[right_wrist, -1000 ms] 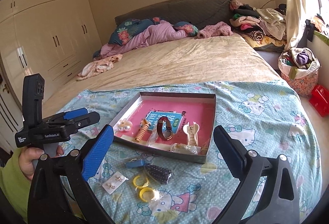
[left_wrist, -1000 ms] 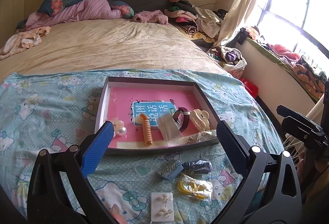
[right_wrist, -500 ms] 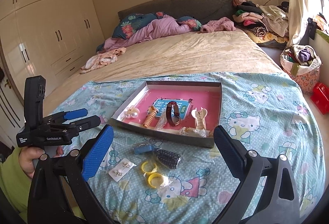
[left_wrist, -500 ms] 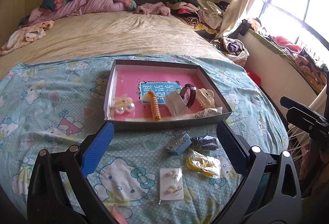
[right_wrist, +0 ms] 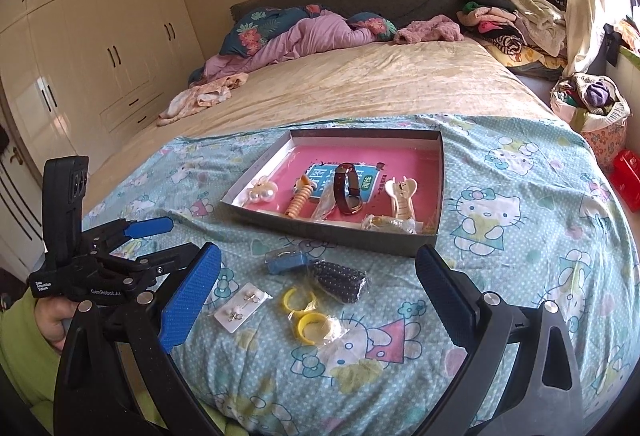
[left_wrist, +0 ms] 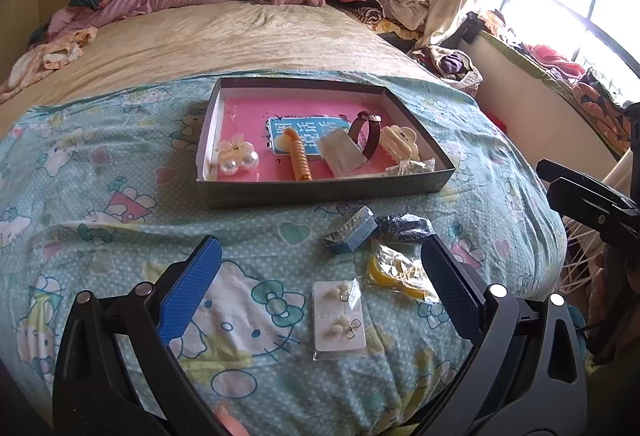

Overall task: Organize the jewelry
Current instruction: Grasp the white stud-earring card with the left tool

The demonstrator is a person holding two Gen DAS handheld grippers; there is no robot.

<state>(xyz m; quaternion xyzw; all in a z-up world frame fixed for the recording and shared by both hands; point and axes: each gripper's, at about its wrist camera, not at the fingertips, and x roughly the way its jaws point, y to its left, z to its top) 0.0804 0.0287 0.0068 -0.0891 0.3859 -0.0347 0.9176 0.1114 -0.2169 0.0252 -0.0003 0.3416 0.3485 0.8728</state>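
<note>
A shallow box (left_wrist: pixel 320 190) (right_wrist: pixel 332 234) with a pink floor lies on the Hello Kitty sheet. It holds a pearl clip (left_wrist: pixel 237 158), an orange spiral clip (left_wrist: pixel 299 160), a brown watch (left_wrist: pixel 367 134) (right_wrist: pixel 346 188), a cream claw clip (left_wrist: pixel 401 142) and clear bags. In front of the box lie a blue clip (left_wrist: pixel 349 230) (right_wrist: pixel 286 262), a dark beaded bag (left_wrist: pixel 404 226), yellow rings in a bag (left_wrist: pixel 394 272) (right_wrist: pixel 308 318) and a white earring card (left_wrist: pixel 339 314) (right_wrist: pixel 241 306). My left gripper (left_wrist: pixel 320 296) is open and empty above the earring card. My right gripper (right_wrist: pixel 318 300) is open and empty above the rings.
The bed stretches behind the box, with pillows and a purple quilt (right_wrist: pixel 304 32) at the headboard. Clothes are piled at the back right (left_wrist: pixel 384 2). A laundry basket (right_wrist: pixel 596 112) and a red box (right_wrist: pixel 626 174) stand on the floor to the right. Wardrobes (right_wrist: pixel 80 56) line the left wall.
Both grippers have drawn back and risen from the box; the loose items in front of it now sit between the fingers. Both stay open and empty.
</note>
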